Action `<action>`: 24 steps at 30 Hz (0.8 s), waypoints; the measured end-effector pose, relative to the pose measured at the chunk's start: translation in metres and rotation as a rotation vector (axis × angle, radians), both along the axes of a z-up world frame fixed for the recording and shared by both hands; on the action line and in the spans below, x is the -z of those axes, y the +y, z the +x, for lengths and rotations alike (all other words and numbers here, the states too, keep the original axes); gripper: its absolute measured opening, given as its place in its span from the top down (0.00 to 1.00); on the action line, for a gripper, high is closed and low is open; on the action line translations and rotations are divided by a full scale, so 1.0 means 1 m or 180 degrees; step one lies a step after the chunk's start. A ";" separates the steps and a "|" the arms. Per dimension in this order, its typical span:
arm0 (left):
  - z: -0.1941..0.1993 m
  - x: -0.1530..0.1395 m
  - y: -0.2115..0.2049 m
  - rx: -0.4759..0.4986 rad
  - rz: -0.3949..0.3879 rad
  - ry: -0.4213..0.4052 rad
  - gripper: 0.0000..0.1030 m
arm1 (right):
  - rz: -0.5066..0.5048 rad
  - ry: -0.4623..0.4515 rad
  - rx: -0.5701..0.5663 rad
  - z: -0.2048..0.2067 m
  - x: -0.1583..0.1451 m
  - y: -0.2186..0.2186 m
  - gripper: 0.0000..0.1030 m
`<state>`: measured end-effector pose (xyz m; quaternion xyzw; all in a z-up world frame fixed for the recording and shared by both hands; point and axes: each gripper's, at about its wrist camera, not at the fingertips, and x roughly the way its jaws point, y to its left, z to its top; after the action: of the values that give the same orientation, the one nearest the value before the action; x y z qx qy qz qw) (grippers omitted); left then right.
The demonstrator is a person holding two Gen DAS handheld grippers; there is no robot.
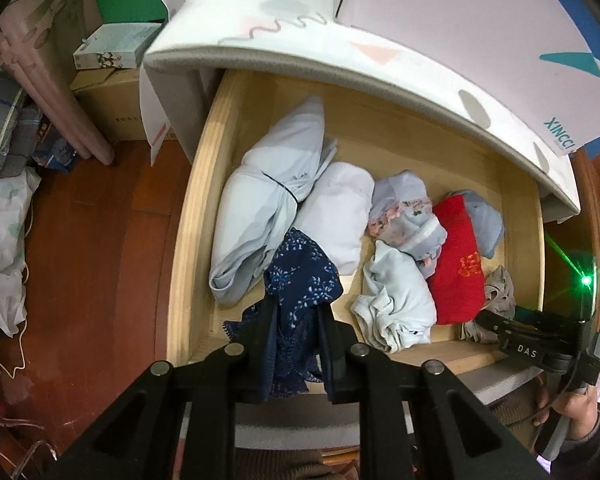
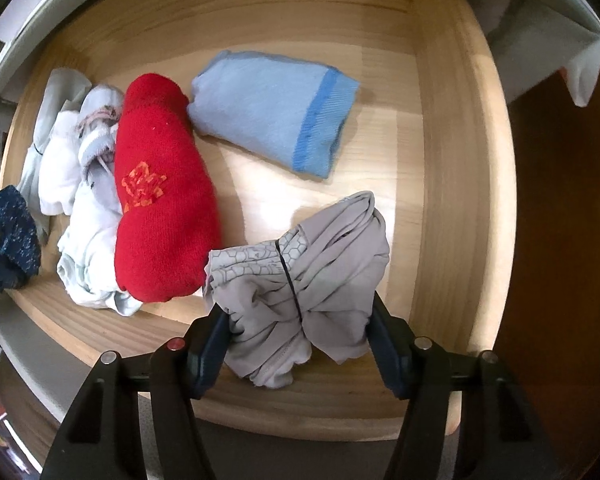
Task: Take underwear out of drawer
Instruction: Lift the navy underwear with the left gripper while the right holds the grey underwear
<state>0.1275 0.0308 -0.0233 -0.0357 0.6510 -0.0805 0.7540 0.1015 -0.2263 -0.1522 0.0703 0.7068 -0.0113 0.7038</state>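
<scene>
- Wooden drawer (image 1: 188, 240), pulled out; folded garments inside.
- Patterned mat (image 1: 380, 64) above it, printed "XINCCI"; left view only.
- Red knit bundle (image 2: 160, 216), orange embroidered motif.
- Light-blue folded piece (image 2: 268, 108), fully seen in right view only.
- Grey underwear (image 2: 300, 280), tied, between right gripper (image 2: 300, 344) pads, which touch it; gripper body marked "DAS".
- Navy floral underwear (image 1: 300, 276), clenched by left gripper (image 1: 294, 320), over drawer's front edge.

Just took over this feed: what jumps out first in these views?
The bright red roll lies mid-drawer among pale bundles. The left gripper is shut on a navy patterned garment at the drawer's front left. The right gripper straddles a grey tied bundle at the front right.
</scene>
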 end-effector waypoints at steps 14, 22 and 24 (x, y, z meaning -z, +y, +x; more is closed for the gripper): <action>-0.003 -0.056 0.000 0.0093 -0.0024 -0.0320 0.82 | -0.0011 -0.0039 0.0096 -0.005 -0.007 -0.014 0.42; 0.012 -0.143 0.003 0.0083 -0.0094 -0.0808 0.82 | -0.0021 -0.0037 0.0095 -0.006 -0.007 -0.015 0.42; 0.019 -0.168 0.002 0.0084 -0.0117 -0.0951 0.82 | -0.0019 -0.0039 0.0104 -0.005 -0.007 -0.014 0.42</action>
<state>0.1462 0.0328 0.1444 -0.0285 0.5303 -0.1068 0.8405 0.0960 -0.2407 -0.1452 0.0798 0.7012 -0.0246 0.7081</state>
